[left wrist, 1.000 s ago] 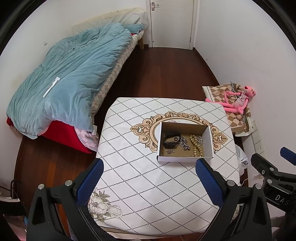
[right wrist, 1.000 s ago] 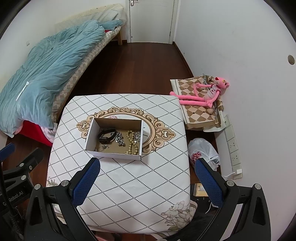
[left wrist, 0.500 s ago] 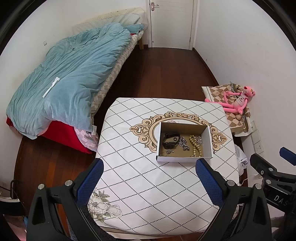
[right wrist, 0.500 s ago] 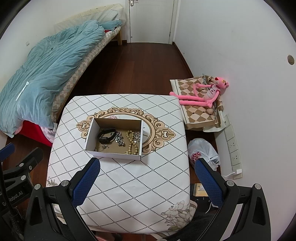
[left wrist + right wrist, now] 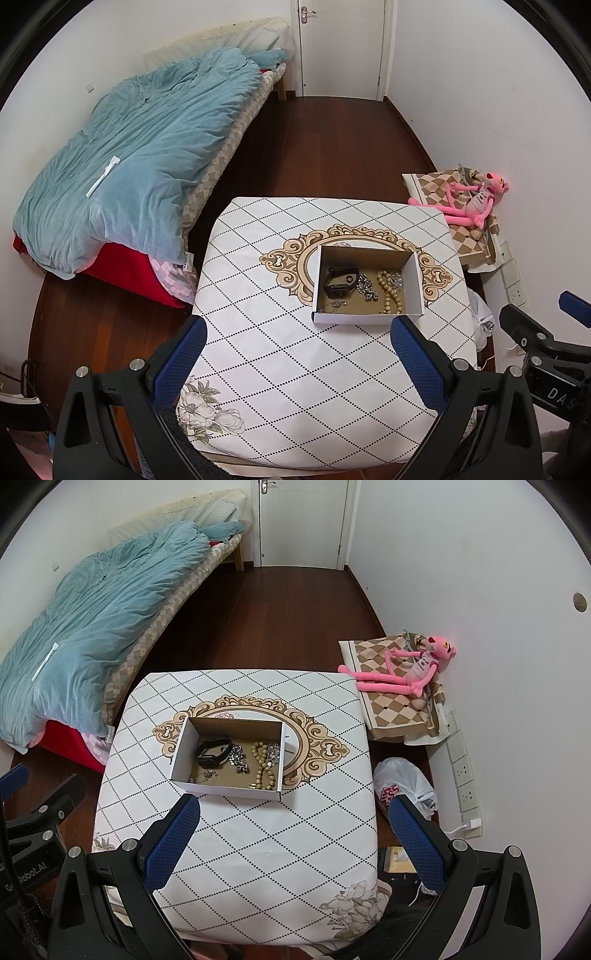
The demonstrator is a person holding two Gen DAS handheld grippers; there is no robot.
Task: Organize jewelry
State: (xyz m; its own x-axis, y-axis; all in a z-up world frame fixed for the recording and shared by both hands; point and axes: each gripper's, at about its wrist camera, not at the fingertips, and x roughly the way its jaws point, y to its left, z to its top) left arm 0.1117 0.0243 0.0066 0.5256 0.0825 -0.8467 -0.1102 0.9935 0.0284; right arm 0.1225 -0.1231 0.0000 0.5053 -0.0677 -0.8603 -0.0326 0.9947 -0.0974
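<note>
An open white cardboard box sits on the table's middle. Inside lie a black watch, a silver chain, a tan bead bracelet and small silver pieces. My left gripper is open and empty, high above the table's near side. My right gripper is open and empty, also high over the near side. Each gripper shows at the edge of the other's view.
The table has a white diamond-pattern cloth. A bed with a blue duvet stands left. A pink plush toy lies on a checked cushion by the right wall. A white plastic bag sits on the floor.
Both views have shifted very slightly; the grippers stay open and the box and jewelry have not moved.
</note>
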